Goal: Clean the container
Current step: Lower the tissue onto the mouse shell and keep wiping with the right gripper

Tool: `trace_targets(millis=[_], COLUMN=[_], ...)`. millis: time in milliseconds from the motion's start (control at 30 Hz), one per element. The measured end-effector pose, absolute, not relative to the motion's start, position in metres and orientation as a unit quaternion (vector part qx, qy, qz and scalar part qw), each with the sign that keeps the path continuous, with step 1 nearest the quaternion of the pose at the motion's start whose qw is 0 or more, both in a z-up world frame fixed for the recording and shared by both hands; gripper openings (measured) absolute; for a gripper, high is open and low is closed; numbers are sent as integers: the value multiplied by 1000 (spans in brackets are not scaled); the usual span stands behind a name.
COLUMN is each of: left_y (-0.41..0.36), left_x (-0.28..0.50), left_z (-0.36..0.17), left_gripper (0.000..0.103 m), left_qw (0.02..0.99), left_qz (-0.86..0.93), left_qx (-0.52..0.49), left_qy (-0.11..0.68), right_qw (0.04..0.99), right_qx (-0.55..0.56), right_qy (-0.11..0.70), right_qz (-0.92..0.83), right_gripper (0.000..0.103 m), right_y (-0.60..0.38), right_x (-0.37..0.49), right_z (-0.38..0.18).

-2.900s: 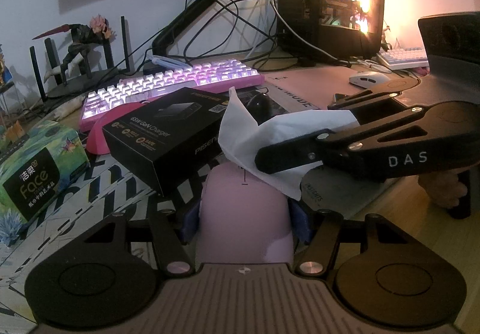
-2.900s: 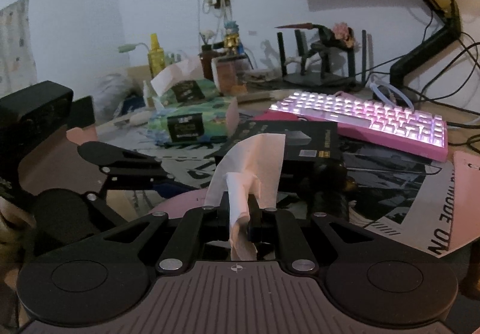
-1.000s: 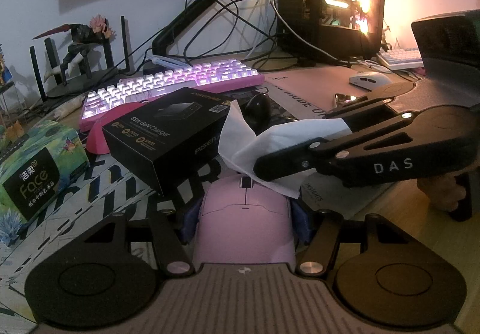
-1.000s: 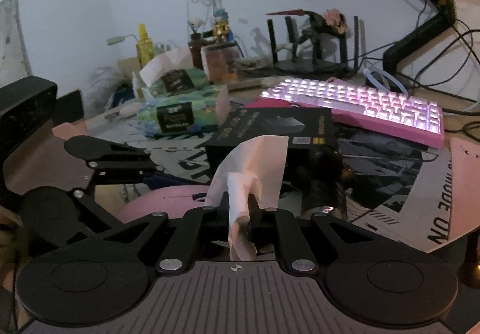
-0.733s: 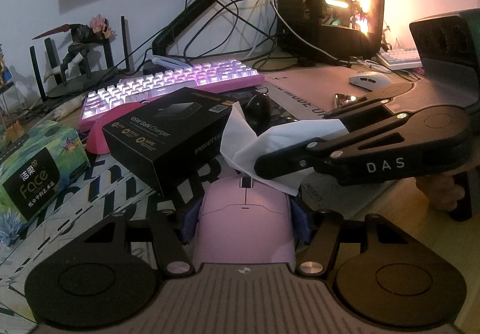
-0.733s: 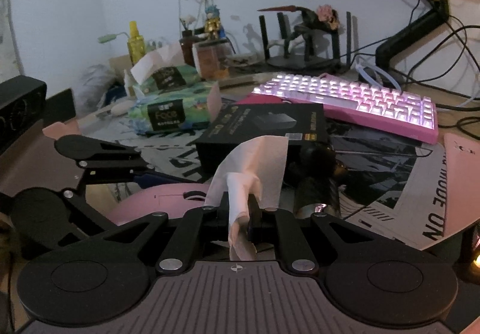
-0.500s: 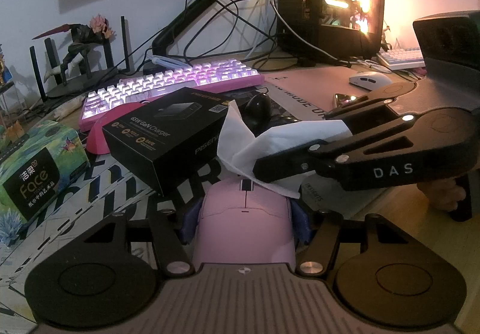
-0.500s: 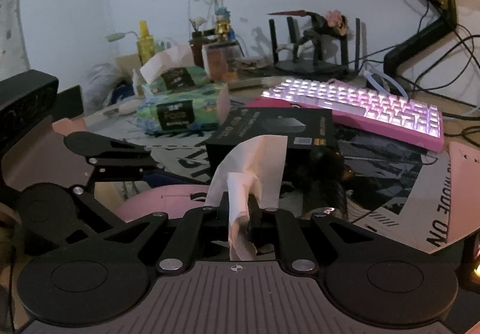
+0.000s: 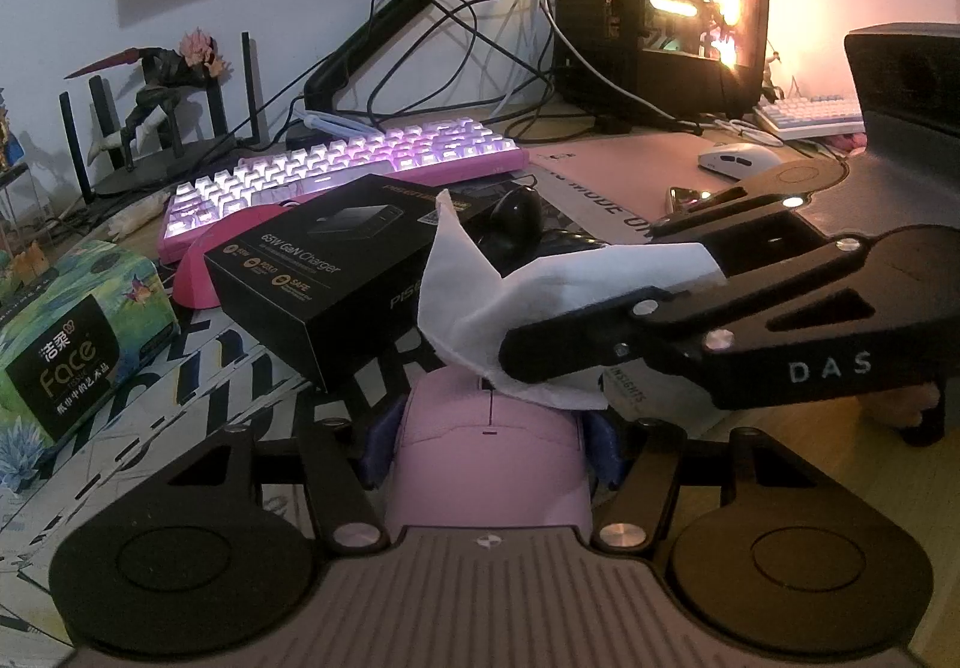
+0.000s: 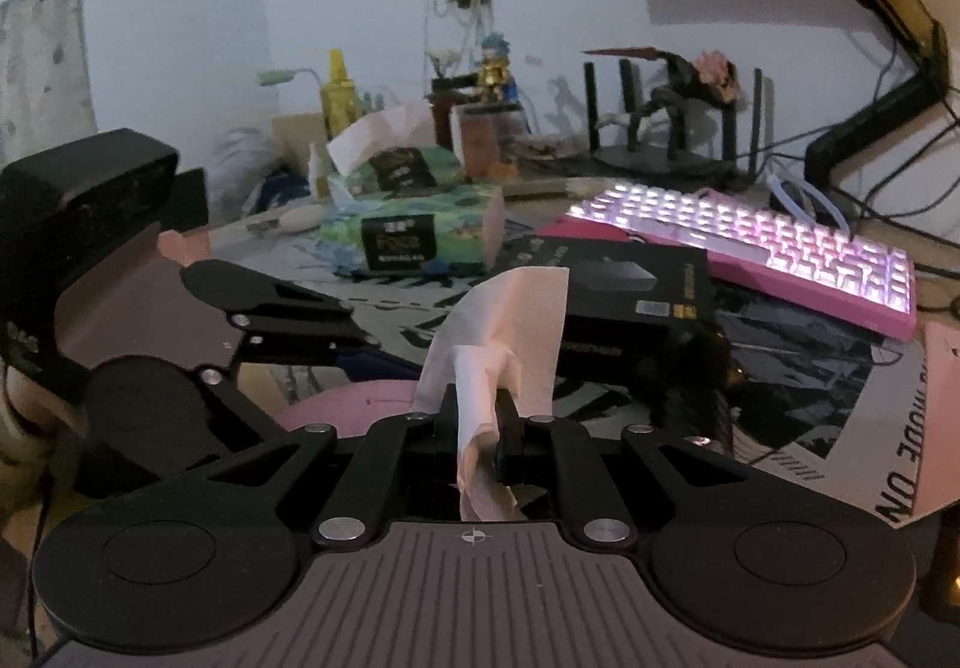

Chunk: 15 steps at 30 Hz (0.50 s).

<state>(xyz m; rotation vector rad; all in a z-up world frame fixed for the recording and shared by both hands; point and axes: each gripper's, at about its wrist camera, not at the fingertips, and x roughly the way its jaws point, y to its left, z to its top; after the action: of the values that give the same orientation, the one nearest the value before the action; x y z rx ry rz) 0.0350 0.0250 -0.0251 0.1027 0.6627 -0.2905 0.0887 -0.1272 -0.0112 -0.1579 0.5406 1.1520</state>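
Readable: "65W GaN Charger" on black box (image 9: 336, 272); "Face" on green tissue pack (image 9: 72, 344); "DAS" on right tongs (image 9: 528, 356). Left tongs (image 9: 489, 452) clamped on pink mouse (image 9: 489, 464), low on tabletop (image 9: 780, 422). Right tongs pressed together, pinching white tissue (image 9: 540, 296), tissue edge touching mouse front. Box just beyond; lit pink keyboard (image 9: 342, 170) farther back. Bare wood at right.

left gripper (image 9: 489, 449) has its jaws clamped on a pink mouse (image 9: 489, 464), right gripper (image 10: 477, 419) reaches over it, jaws pinched tight on a tissue (image 10: 504, 320).
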Motion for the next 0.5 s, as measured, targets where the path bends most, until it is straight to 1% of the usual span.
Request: trace_targets(millis=[200,500], left_y=[25,25], left_x=[35,35], left_z=[-25,-25], left_gripper=[61,61], left_qw=[934,934], left_qz=[-142,-142], left_qx=[50,50], left_qy=[324,324], right_qw=[795,815], right_qx=[-69,-66], right_qy=[249,268], right_qz=[550,510], right_gripper=[12,12], right_y=[-129,-124], right_x=[87,96], right_z=[-9,-13])
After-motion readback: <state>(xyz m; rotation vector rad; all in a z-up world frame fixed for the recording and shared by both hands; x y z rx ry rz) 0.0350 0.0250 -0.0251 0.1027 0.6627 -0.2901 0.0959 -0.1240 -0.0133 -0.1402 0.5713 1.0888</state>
